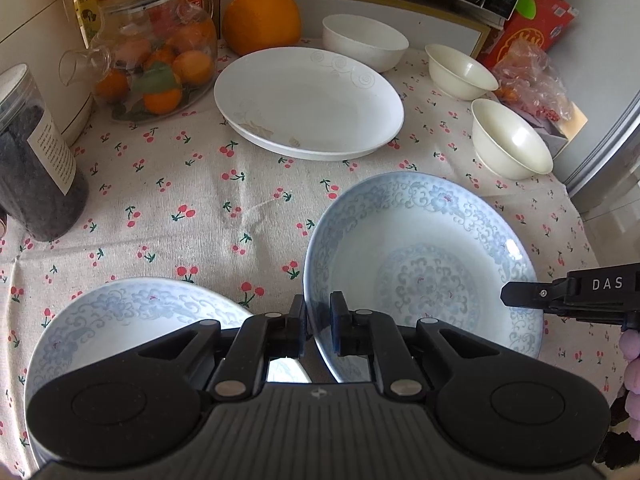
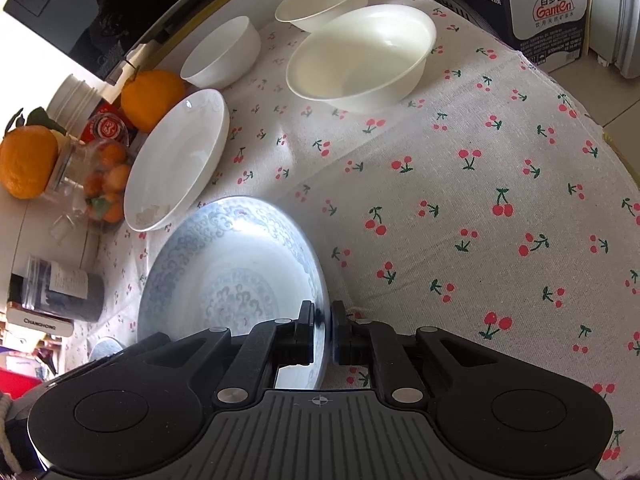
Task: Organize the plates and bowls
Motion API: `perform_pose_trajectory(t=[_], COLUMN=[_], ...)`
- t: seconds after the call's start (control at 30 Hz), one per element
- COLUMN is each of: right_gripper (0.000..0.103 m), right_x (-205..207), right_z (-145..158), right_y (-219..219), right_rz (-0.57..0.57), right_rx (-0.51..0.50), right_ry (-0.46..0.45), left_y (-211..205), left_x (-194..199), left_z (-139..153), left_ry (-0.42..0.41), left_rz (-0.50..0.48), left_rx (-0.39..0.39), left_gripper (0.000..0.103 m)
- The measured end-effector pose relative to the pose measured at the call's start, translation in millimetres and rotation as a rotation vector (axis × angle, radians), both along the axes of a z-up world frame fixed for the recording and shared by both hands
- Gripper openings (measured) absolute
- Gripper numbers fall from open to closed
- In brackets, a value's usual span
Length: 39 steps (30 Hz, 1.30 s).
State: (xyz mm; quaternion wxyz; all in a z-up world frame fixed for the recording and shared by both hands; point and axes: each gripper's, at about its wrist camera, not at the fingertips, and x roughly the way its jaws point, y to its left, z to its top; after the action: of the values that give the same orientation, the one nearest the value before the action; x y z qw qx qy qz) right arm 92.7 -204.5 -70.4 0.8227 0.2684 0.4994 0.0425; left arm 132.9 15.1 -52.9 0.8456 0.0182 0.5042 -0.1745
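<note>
Your left gripper [image 1: 318, 322] straddles the near-left rim of the blue-patterned plate [image 1: 420, 264]; the jaws are nearly together on that rim, but whether the pads actually press it you can't tell. Your right gripper [image 2: 322, 330] is on the opposite rim of the same plate [image 2: 228, 272], one finger inside, one outside, a thin gap showing, so grip is unclear there too. In the left view the right gripper's finger [image 1: 532, 294] pokes in over the plate's right edge.

A second blue-patterned plate [image 1: 120, 320] sits just left of the held one, partly under your left gripper, rims close together.

Open cloth: the cherry tablecloth [image 1: 192, 208] is bare in the middle-left, between the blue plates and the white oval plate [image 1: 308, 102]. In the right view there's a wide bare stretch of cloth [image 2: 500, 200] to the right, running to the table edge.

Crowded back: a white bowl [image 1: 364, 42] behind the oval plate, two cream bowls [image 1: 460, 72] [image 1: 510, 140] on the right near the table edge. A glass jar of oranges [image 1: 156, 68] and a dark canister [image 1: 36, 160] stand along the left.

Both grippers pitch steeply down toward the table.
</note>
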Motion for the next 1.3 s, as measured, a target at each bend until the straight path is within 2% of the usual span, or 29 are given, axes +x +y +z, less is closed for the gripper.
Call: perform_pose_trajectory(t=[0.17, 0.3, 0.47, 0.57, 0.67, 0.73, 0.77, 0.93, 1.0, 1.03, 1.1, 1.3], right_gripper=[0.011, 0.012, 0.017, 0.019, 0.028, 0.041, 0.045, 0.074, 0.077, 0.084, 0.09, 0.091], right_x=[-0.7, -2.0, -4.8, -6.5, -9.5, -10.9, -11.7, -18.3, -21.5, -23.1, -27.4, -39.1], right_z=[5.2, 9.7, 17.0, 20.7, 25.0, 28.6, 30.6, 41.7, 45.7, 47.3, 50.9, 59.4], right_y=[3.5, 0.7, -1.7, -1.3, -2.3, -3.2, -3.3, 0.0, 3.1, 4.7, 7.2, 15.5], right_rz=[0.015, 0.019, 0.031, 0.036, 0.036, 0.035, 0.035, 0.048, 0.06, 0.064, 0.066, 0.102], right_rx=[-0.034, -0.04, -0.046, -0.058, -0.071, -0.074, -0.076, -0.111, -0.139, -0.152, -0.177, -0.215], right_ry=[-0.016, -0.032, -0.049, -0.056, -0.067, -0.081, -0.087, -0.134, -0.153, -0.161, -0.181, -0.224], left_y=[-0.9, -1.8, 0.7, 2.0, 1.8, 1.5, 1.1, 4.1, 5.7, 6.8, 9.8, 22.0], left_x=[-0.7, -2.7, -4.6, -6.2, -10.2, -13.3, -15.3, -25.4, -30.2, -32.2, -35.8, -46.1], left_z=[2.5, 5.4, 11.5, 15.0, 19.0, 21.8, 23.8, 30.5, 32.7, 33.4, 35.1, 39.2], left_ry=[-0.013, -0.032, -0.051, -0.061, -0.081, -0.099, -0.109, -0.157, -0.181, -0.188, -0.198, -0.219], left_rz=[-0.007, -0.012, -0.004, 0.003, 0.001, -0.006, -0.01, -0.033, -0.047, -0.053, -0.059, -0.075], left_rx=[0.01, 0.023, 0.017, 0.013, 0.015, 0.023, 0.028, 0.051, 0.067, 0.074, 0.084, 0.09], left_gripper=[0.011, 0.022, 0.025, 0.032, 0.045, 0.055, 0.059, 0.093, 0.098, 0.1, 0.101, 0.102])
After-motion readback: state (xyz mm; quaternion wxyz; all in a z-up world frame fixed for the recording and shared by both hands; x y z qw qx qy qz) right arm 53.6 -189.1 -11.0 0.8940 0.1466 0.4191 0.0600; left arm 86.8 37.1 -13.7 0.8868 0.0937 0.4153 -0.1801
